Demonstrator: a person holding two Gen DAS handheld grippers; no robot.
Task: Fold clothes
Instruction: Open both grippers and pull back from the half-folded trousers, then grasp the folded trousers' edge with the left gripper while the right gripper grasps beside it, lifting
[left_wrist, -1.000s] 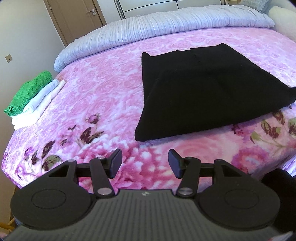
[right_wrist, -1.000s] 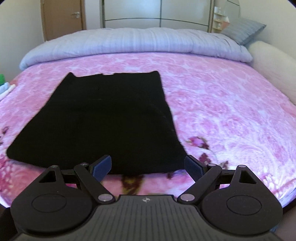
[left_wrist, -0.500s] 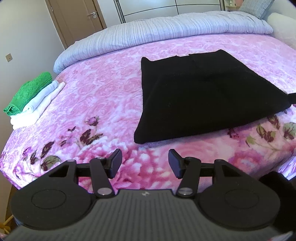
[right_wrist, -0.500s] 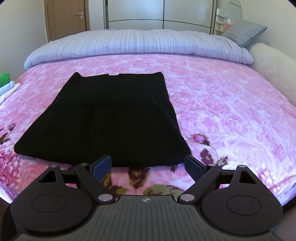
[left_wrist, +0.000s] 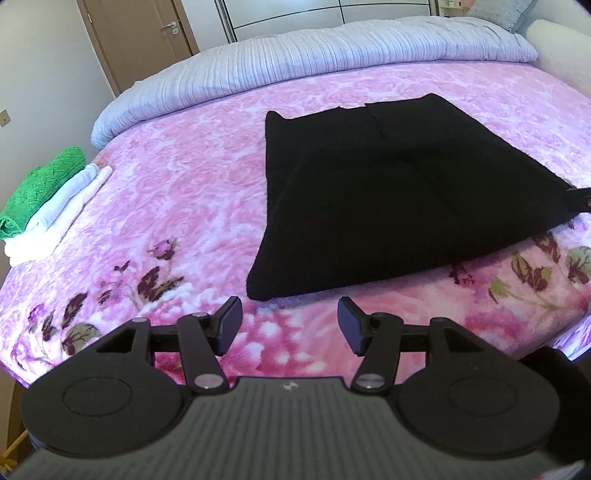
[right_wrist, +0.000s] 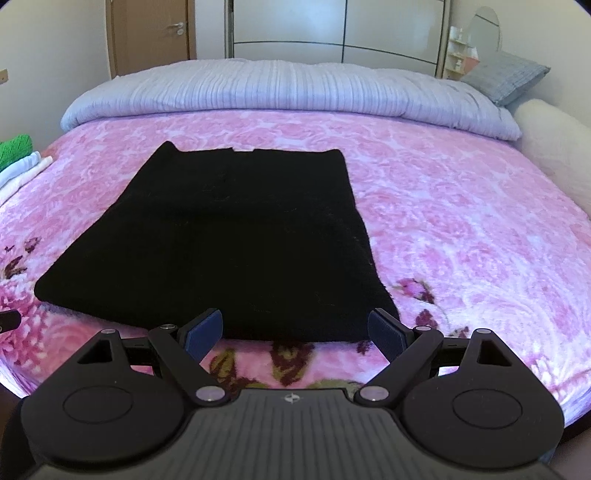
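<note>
Lying just beyond the right gripper (right_wrist: 295, 332), black garment (right_wrist: 236, 236).

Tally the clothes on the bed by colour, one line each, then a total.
Black: 1, the black garment spread on the pink blanket
Green: 1, the green knit topping the pile
White: 2, the white folded pieces under it, as far as the layers show
Total: 4

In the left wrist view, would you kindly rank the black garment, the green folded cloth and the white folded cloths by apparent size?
1. black garment
2. and 3. white folded cloths and green folded cloth: they look alike, so unranked.
</note>
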